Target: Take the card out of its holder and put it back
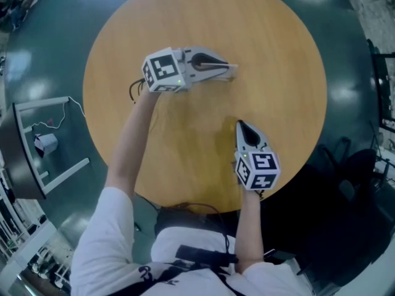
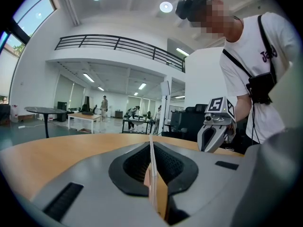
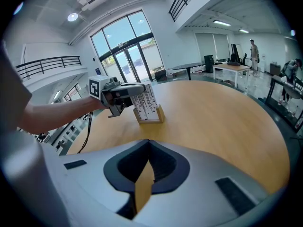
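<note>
Left tongs [image 1: 234, 72] clamp the card [image 3: 144, 102] in its holder [image 3: 151, 117]; right tongs [image 1: 241, 126] closed empty near table rim [image 1: 293, 162].

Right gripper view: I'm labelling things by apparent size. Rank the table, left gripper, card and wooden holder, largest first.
1. table
2. left gripper
3. card
4. wooden holder
The gripper covers part of the card, so the last two places are close.

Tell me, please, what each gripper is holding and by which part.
The left gripper pinches the white card by one side edge, near its top, at the wooden holder. The right gripper is shut, empty.
</note>
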Motion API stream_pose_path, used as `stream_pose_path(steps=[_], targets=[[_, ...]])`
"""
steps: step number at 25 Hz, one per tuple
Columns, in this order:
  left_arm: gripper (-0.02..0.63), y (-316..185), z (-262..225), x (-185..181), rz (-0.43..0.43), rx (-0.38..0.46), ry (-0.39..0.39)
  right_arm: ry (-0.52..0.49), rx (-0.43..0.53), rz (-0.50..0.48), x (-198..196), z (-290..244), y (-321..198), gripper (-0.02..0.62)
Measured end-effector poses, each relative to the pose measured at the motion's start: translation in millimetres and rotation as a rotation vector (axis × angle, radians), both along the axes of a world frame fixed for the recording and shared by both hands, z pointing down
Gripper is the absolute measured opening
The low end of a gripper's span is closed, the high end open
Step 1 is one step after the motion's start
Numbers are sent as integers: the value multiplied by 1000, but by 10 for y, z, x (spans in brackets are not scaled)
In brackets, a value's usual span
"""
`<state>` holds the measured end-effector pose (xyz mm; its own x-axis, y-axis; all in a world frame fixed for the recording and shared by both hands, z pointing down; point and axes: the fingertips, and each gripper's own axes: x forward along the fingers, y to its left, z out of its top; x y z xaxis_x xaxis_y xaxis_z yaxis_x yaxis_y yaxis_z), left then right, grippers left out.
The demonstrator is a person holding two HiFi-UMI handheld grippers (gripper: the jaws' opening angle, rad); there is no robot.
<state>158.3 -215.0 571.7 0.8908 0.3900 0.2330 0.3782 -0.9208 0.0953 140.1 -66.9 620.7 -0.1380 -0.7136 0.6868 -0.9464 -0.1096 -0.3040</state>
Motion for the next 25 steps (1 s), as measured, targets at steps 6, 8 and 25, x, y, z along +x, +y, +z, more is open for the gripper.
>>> stream_pose_path(steps=[6,8,25], targets=[[32,-120,-26,-29,-43,-65,34,-7,11,-15,-129,-44,-73,23],[38,-143,-33,-36,-56,-65,33,-3,13,-15,-118,-63,-61,23],[272,-674,27,-407,-345,64,-35,52,50,28,-117,-290,60,23]])
